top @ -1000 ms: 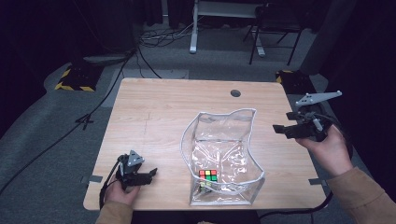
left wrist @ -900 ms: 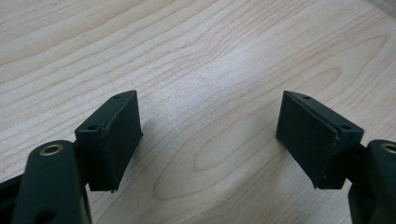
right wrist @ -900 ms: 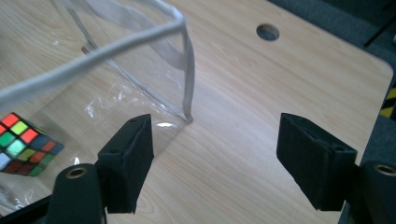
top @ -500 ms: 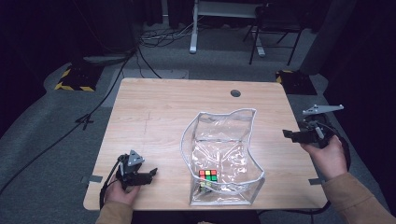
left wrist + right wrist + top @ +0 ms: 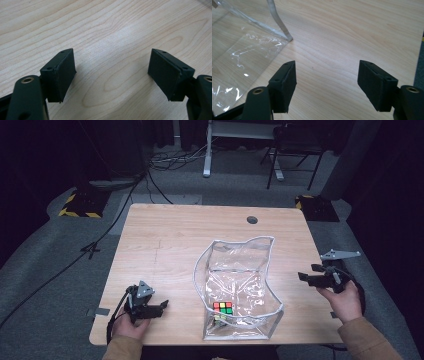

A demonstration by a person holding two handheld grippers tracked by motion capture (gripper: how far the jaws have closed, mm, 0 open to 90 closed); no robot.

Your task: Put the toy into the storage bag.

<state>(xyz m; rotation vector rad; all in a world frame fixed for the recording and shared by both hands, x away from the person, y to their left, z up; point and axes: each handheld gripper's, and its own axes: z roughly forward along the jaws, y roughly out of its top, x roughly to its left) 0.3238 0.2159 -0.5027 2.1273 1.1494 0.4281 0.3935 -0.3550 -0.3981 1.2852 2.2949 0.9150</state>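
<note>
A cube (image 5: 223, 308) lies inside the clear bag (image 5: 240, 270) near the tabletop's (image 5: 170, 240) front edge, while the left gripper (image 5: 159, 307) and right gripper (image 5: 306, 278), both spread and empty, sit well apart either side, probably at rest.

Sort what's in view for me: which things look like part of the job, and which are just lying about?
Likely part of the job:
clear plastic bag
puzzle cube inside it
left gripper, open, empty
right gripper, open, empty

Just lying about:
hole in the table
chair
floor cables
</note>
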